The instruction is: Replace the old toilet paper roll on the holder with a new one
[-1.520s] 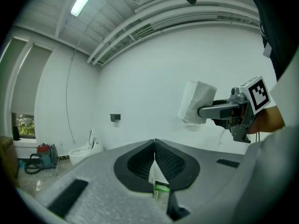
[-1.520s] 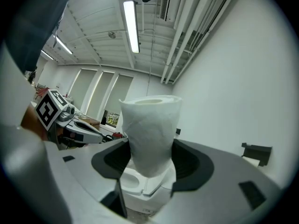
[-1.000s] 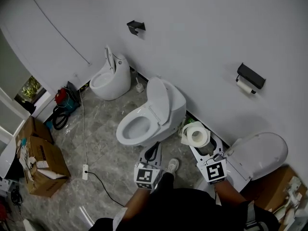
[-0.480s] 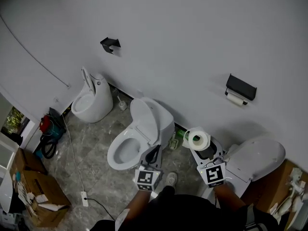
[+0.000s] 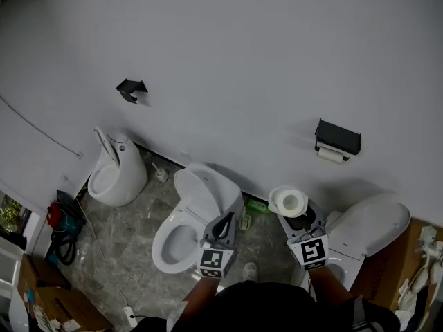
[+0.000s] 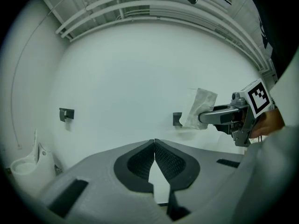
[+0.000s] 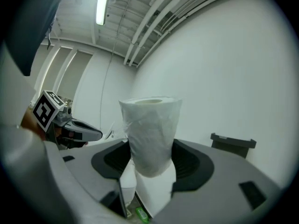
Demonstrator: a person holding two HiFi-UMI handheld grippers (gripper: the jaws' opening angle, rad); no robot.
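Note:
My right gripper (image 5: 293,210) is shut on a full white toilet paper roll (image 5: 288,201), which stands upright between its jaws (image 7: 150,141). A black wall holder (image 5: 338,137) to the upper right carries a thin old roll (image 5: 331,155); in the right gripper view the holder (image 7: 232,144) sits right of the new roll. My left gripper (image 5: 223,225) is shut and empty, its pads (image 6: 140,158) meeting at the tips. It hovers above the middle toilet (image 5: 188,214). The left gripper view shows the right gripper (image 6: 219,115) with the roll (image 6: 198,108) before the holder (image 6: 177,119).
A second black holder (image 5: 130,88) hangs on the wall at left. A toilet (image 5: 118,167) stands far left and another with its lid up (image 5: 368,227) at right. Cardboard boxes (image 5: 43,292), a red vacuum (image 5: 59,221) and a floor cable lie lower left.
The view has swung right and up along the wall. Both grippers moved with it toward the right holder, the right one still carrying the new roll.

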